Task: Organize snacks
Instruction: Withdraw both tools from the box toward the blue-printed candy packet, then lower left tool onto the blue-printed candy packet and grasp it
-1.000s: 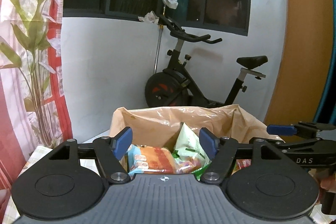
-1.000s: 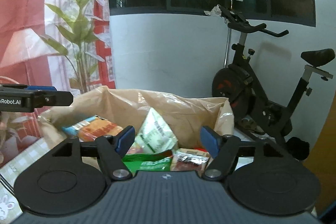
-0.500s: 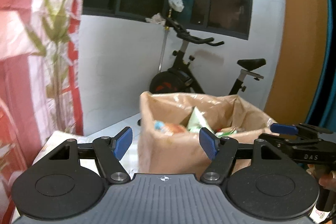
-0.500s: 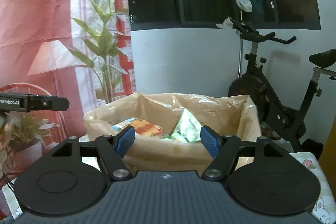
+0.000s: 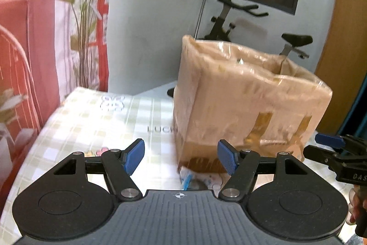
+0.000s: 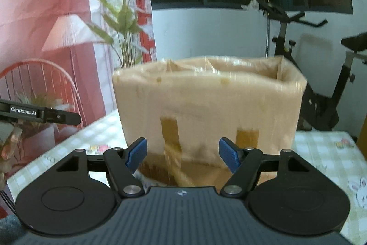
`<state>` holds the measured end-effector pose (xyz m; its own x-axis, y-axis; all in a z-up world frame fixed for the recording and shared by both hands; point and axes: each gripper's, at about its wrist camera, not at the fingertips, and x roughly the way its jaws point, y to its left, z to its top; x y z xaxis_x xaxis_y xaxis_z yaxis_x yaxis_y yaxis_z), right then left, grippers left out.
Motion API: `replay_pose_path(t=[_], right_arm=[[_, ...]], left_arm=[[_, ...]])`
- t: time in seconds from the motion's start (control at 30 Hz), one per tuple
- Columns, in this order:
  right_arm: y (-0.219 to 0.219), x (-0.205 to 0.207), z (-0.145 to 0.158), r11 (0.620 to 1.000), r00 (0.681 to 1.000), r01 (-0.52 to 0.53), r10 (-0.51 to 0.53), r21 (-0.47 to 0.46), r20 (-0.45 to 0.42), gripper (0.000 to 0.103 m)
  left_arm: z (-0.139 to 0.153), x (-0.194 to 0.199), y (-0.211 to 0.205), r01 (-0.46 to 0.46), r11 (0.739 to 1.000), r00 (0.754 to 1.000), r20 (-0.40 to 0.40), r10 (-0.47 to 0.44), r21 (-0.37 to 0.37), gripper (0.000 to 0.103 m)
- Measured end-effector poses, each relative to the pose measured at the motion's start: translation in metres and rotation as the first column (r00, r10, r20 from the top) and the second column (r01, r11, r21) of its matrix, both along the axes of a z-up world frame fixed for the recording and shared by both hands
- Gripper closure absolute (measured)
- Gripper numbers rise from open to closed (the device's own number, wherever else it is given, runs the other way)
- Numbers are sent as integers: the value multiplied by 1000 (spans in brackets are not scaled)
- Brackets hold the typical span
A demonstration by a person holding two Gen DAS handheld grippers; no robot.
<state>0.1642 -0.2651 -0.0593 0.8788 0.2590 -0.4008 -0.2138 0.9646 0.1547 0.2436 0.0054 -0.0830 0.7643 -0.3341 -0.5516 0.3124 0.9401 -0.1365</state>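
A tan cardboard box [image 5: 247, 102] lined and wrapped with clear plastic stands on the checked table cloth [image 5: 96, 121]. From this low angle I see its side walls; the snacks inside are hidden below the rim. My left gripper [image 5: 181, 159] is open and empty, short of the box's near left corner. A small clear wrapper with blue print [image 5: 190, 179] lies on the cloth at that corner. My right gripper [image 6: 183, 157] is open and empty, facing the box [image 6: 206, 111] front wall. Each gripper shows at the other view's edge: right gripper [image 5: 321, 146], left gripper [image 6: 68, 116].
A black exercise bike [image 6: 321, 88] stands behind the table by the white wall. A red curtain with a plant print [image 5: 45, 38] hangs on the left, with a red wire chair [image 6: 39, 84] below. The table's edge [image 5: 27, 153] runs along the left.
Both grippers have drawn back from above the box and sunk lower. The snack packets seen inside earlier have dropped out of sight behind the box's wall. Jaws stayed as wide.
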Motion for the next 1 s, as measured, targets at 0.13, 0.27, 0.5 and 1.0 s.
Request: replay_pose_path(t=[0.13,0.27,0.5,1.0], right_arm=[[-3,-2,-16,1000,999,4,-4,7,-53,31],[-3,-1,-29,1000,996,5,-6,-1,-94,31],[-3,3,-48,1000,987,-5,7,11,-159,31],[-2,13,-86,1000,958,-11,18,27,-287,31]], left_arm=[[-9,2,-2,3,1000,1000,-29,-3,7,31],[-20,1,-6,7,1000,999,-54,-6,22,31],[-35,8,-9,17,998,995,-97,-12,53,31],[-104,62,-19,21,1000,956,-291,-17,8,47]])
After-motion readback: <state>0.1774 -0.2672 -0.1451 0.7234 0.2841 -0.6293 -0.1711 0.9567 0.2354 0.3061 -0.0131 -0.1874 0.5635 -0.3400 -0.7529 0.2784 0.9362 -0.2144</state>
